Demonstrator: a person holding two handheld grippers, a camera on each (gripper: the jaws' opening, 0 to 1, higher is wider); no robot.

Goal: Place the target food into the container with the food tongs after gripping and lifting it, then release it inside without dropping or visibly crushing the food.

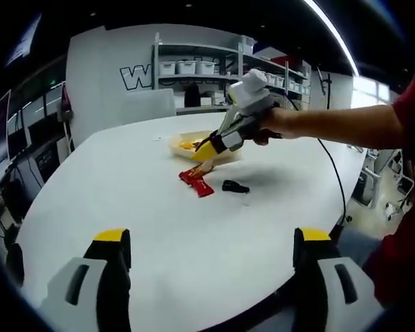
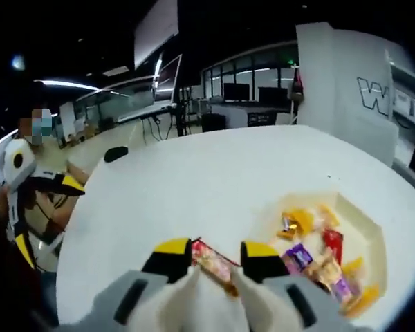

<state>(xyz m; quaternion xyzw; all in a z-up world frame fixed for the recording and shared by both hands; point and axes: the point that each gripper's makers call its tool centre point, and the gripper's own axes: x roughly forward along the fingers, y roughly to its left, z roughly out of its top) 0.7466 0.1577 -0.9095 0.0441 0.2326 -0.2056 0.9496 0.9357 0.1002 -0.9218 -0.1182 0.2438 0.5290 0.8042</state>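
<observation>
- Right gripper view puts a red snack packet between the yellow tips of our right gripper, low in the picture, with white tongs rising from the gripper toward it.
- We cannot tell whether the tongs pinch the packet or only sit over it; the right gripper's jaws stand close together around the tongs.
- In the left gripper view the same packet lies on the white worktop, just beside the tray and right under the tip of the tongs.
- The tray is pale yellow and shallow, and holds mixed wrapped snacks in yellow, red and purple.
- A small black thing lies on the worktop near the packet, on the side away from the tray.
- We see the right gripper from the left gripper view, held by a hand with a red sleeve behind it.
- Our left gripper hangs over bare worktop, well apart from the packet, its jaws wide apart and holding nothing.
- Shelves with white bins stand behind the worktop.
</observation>
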